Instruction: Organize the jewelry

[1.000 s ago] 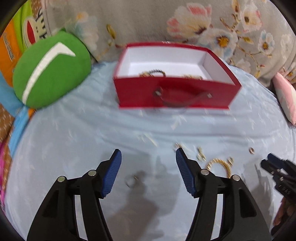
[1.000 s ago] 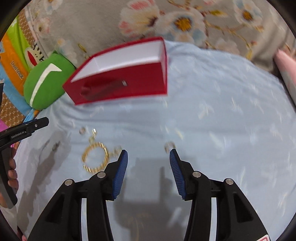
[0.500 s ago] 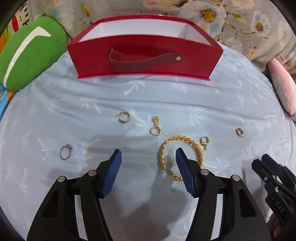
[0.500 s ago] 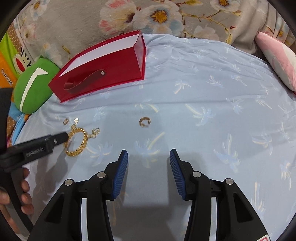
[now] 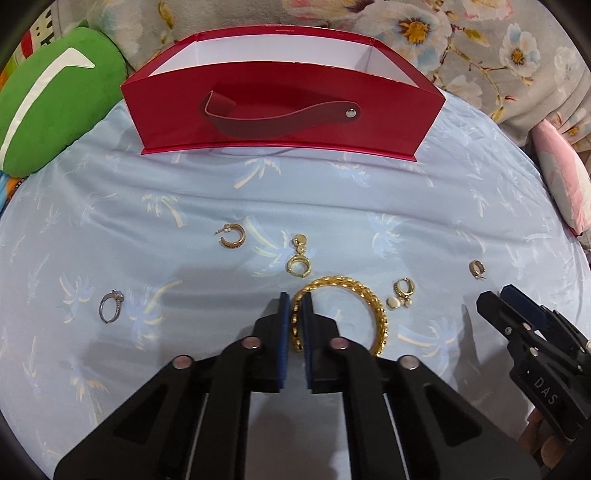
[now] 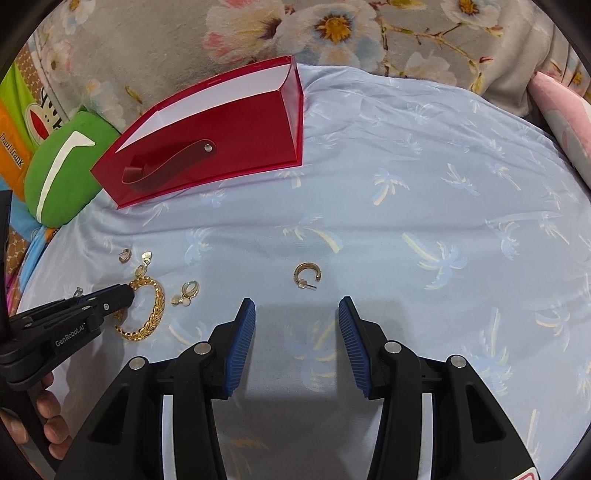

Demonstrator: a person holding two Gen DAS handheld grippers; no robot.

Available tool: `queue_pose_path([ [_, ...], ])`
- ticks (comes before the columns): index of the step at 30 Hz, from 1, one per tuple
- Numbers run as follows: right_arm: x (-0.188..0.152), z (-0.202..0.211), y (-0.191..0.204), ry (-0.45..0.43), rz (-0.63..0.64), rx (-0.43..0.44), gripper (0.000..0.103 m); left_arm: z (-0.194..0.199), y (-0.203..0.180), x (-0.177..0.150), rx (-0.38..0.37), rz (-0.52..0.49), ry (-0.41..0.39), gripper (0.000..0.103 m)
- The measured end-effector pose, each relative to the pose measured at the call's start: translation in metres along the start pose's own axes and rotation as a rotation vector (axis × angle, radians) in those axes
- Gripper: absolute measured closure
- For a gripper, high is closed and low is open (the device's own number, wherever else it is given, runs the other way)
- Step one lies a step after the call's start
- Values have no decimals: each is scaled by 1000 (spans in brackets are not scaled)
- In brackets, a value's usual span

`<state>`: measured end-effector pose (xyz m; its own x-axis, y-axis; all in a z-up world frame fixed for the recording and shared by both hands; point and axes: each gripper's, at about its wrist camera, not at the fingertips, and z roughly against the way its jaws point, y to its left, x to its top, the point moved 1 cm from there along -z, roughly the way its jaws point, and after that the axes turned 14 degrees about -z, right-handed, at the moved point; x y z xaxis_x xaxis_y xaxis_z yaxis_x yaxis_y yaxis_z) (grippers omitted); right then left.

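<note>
My left gripper [image 5: 294, 314] is clamped on one end of the gold chain bracelet [image 5: 373, 306], which lies on the pale blue palm-print sheet [image 5: 406, 192]; my right gripper [image 6: 297, 325] hangs just above the sheet, fingers wide apart with nothing between them. Just beside the bracelet lie a pearl-drop earring [image 5: 402, 293] and a gold disc-and-hoop earring [image 5: 299, 258]; near them a gold half-hoop [image 5: 232, 236], a small hoop [image 5: 477, 268] off toward my right gripper, and a silver ring [image 5: 110, 305] well apart on the left. Beyond the jewelry stands the red box [image 5: 280, 110], open-topped with white inner walls and a strap handle riveted to its front; its contents cannot be seen from this angle. A green cushion [image 5: 55, 110] sits beside it, a floral grey blanket [image 6: 351, 33] behind, a pink pillow [image 5: 565, 177] at the right edge. The grippers read "GenRobot.AI" and "DAS"; orange fabric at left shows lettering like "Paul Frank".
</note>
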<state>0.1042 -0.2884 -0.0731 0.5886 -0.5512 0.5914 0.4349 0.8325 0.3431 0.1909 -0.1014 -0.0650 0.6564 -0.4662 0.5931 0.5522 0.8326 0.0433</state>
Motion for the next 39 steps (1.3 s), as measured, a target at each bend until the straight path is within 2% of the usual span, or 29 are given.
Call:
queue_pose_path([
  [5, 1, -1, 1, 4, 2, -3, 56, 9, 7, -5, -46, 35, -8, 100],
  [14, 10, -14, 3, 17, -5, -6, 56, 40, 35, -19, 32, 66, -43, 100],
  [24, 10, -16, 16, 0, 22, 1, 55, 43, 57, -37, 42, 118, -33, 100],
  [28, -1, -12, 39, 5, 91, 72, 55, 40, 57, -39, 33, 122, -27, 99],
  [32, -11, -14, 64, 18, 166, 90, 56, 38, 56, -40, 26, 122, -22, 99],
  [39, -15, -27, 77, 76, 176, 93, 57, 37, 58, -44, 22, 132, -18, 99],
])
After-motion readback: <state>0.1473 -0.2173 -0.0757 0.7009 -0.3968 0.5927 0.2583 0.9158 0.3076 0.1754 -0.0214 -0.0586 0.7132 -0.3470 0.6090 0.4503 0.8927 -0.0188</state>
